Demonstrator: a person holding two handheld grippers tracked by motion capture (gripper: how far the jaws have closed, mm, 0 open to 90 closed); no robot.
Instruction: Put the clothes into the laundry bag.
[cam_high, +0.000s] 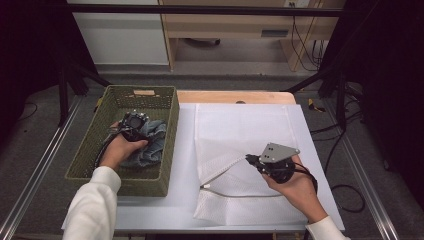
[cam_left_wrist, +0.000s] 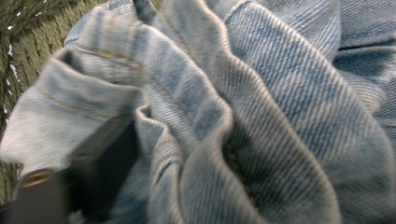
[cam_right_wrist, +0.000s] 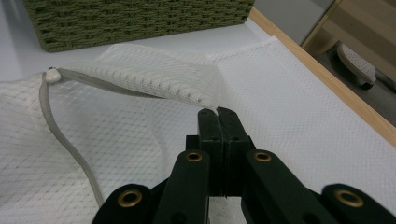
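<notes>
Left tongs (cam_high: 134, 121) sat down in the green woven basket (cam_high: 172, 131) at centre-left of the high view, pushed into the crumpled denim garment (cam_high: 150, 145). In the left gripper view one jaw lay against a denim fold; I could not tell whether the pads pressed on it. Right tongs (cam_high: 248, 159) were fully closed on the edge of the white mesh laundry bag (cam_high: 240, 130) (zipper side lifted), on the table (cam_high: 150, 205) at centre-right.

A white tabletop (cam_high: 180, 200) with a wooden strip along its far edge; a green woven basket (cam_high: 170, 130) stands at its left edge; a white mesh laundry bag (cam_high: 240, 130) lies flat right of the middle, reaching toward the near edge.
</notes>
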